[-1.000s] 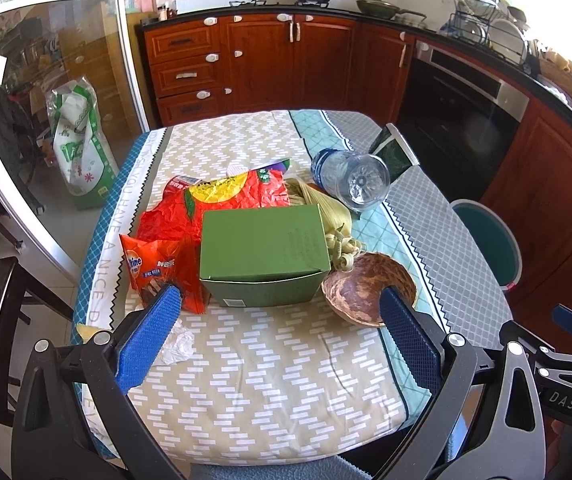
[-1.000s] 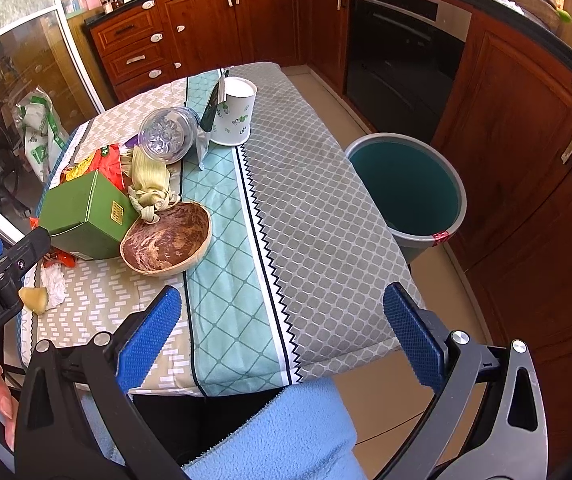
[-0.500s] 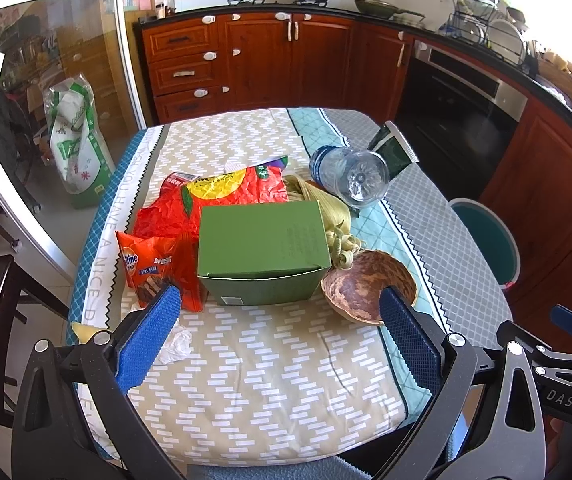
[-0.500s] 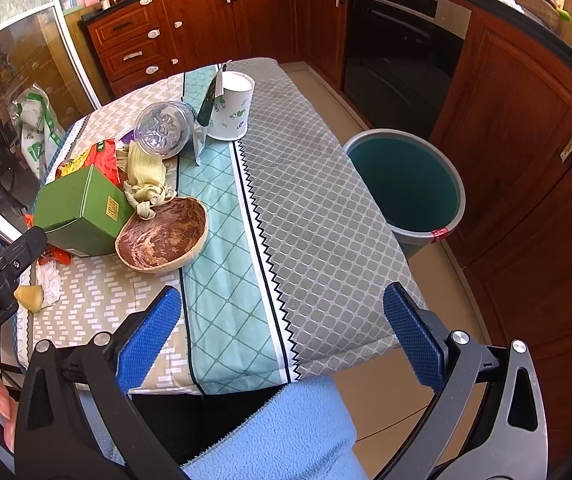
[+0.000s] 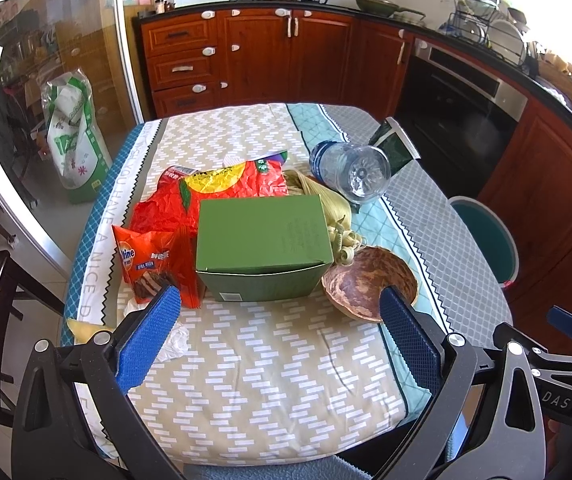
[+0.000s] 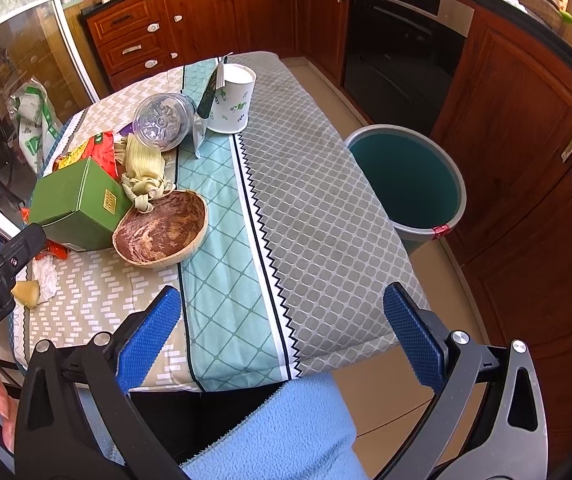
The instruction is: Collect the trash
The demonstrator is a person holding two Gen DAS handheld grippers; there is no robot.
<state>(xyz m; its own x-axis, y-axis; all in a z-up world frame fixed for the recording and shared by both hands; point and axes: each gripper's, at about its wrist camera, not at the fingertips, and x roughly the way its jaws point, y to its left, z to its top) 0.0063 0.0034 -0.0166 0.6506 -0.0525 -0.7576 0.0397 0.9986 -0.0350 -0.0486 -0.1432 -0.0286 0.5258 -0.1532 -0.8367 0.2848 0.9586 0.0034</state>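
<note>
Left tongs [image 5: 277, 344]: jaws wide apart, holding nothing, above the near edge of the table [image 5: 269, 392]
Yellow scrap [image 6: 25, 292]: at the table's near left corner, touching a crumpled white tissue [image 6: 45, 276]
Snack packet [image 5: 153, 264]: orange, lying against the left side of the green box [image 5: 263, 246]
Red wrapper [image 5: 213, 196]: crumpled flat behind the packet, partly under the box
Green box: middle of the trash pile, lying on its side, flap edge facing the camera
Corn husk [image 6: 141, 172]: pale and curled, between the box and the bottle, its end hanging over the bowl's rim
Brown bowl [image 6: 161, 232]: just right of the box and touching it, tilted slightly, nothing in it besides husk tips
Plastic bottle [image 5: 352, 172]: clear, on its side behind the husk, base toward the camera
Dark pouch [image 6: 209, 96]: leaning against the paper cup [image 6: 231, 100], which stands upright on the grey strip of cloth
Right tongs [image 6: 281, 340]: jaws wide apart, holding nothing, over the near right edge of the table
Bin [image 6: 406, 188]: teal inside, on the floor just right of the table, apart from all the trash
</note>
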